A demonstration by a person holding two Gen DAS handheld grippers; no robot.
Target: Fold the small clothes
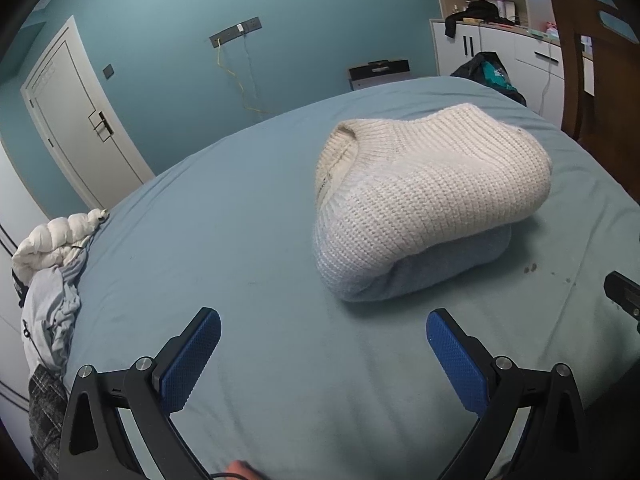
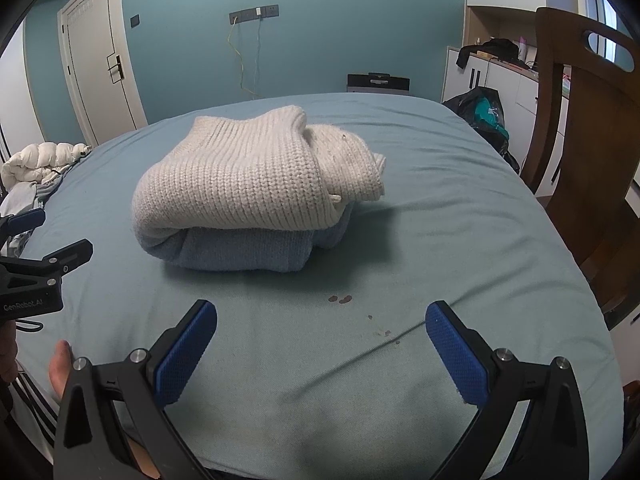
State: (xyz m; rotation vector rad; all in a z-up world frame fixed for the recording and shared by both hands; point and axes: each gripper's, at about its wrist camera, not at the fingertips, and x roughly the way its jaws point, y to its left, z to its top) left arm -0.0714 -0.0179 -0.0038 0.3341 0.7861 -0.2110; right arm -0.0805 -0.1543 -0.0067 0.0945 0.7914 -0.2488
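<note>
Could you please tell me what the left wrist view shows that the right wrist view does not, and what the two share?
Only the left wrist view shows the ribbed neck opening of the folded cream-and-blue knitted sweater and a checked dark garment at the bed's edge.

Only the right wrist view shows the sweater's tucked sleeve end, the dark red spots on the sheet, and the left claw from the side.

Both show the sweater lying folded on the pale blue bedsheet, the white puffy jacket, the white door and the wooden chair. The right claw is open and empty.

Teal wall (image 2: 320, 40), white door (image 2: 100, 60), white cabinets (image 2: 500, 80), wooden chair (image 2: 580, 140)
</note>
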